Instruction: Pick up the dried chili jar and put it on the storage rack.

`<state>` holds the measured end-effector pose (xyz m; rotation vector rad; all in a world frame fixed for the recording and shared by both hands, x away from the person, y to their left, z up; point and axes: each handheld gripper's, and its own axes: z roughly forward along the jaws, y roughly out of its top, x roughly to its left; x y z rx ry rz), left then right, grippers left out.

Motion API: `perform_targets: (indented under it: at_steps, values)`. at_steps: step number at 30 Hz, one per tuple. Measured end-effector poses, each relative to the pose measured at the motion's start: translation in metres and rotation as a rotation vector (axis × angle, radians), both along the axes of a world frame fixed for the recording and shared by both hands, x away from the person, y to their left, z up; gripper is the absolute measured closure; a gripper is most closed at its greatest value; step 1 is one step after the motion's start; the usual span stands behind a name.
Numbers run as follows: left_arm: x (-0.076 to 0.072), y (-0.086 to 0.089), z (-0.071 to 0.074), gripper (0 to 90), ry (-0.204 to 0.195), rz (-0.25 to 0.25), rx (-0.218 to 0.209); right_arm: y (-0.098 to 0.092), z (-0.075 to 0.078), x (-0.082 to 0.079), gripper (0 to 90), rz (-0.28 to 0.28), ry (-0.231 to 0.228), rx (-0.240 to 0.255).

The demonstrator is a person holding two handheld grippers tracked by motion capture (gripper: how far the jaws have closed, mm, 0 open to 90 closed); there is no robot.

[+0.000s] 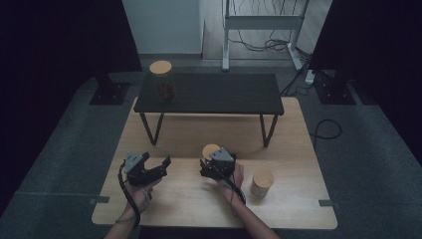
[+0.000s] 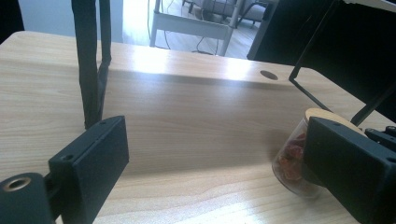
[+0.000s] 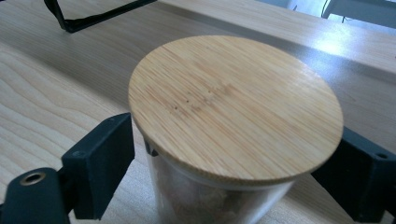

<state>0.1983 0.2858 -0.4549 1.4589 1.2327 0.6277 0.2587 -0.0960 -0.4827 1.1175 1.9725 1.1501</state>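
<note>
Pale, straight-grained light-wood tabletop (image 1: 189, 199), w/ darker streaks in the grain. Matte black low bench-style shelf w/ thin black legs (image 1: 219, 92) across the far half. Clear glass jar w/ round tan bamboo lid (image 3: 233, 107), fine brown grain lines & a few dark specks on lid; reddish-orange bits inside, seen thru the glass in left gripper view. Second clear jar w/ same tan lid (image 1: 262, 183), beige contents. Third clear jar, tan lid, dark brown contents (image 1: 162, 82). Black two-jaw left gripper (image 1: 157, 167) & black two-jaw right gripper (image 1: 209, 167), grey plates on top, brass-coloured screw holes. Dark grey carpet floor (image 1: 368, 164). White metal frame (image 1: 259, 22) at back.
</note>
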Motion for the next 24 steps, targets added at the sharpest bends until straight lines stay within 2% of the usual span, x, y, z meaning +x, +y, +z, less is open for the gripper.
perform_targets:
  at_steps: [12,24]
  values:
    - [0.0001,0.0012,0.0003,6.8,0.000,0.006,-0.005,-0.0024,0.0012,0.0009,23.3,0.004,0.006,0.004]
    - [0.0008,-0.0001,-0.0007,6.8,0.005,0.003,-0.002,-0.0044,0.0013,0.0014,24.6,0.008,0.007,0.015]
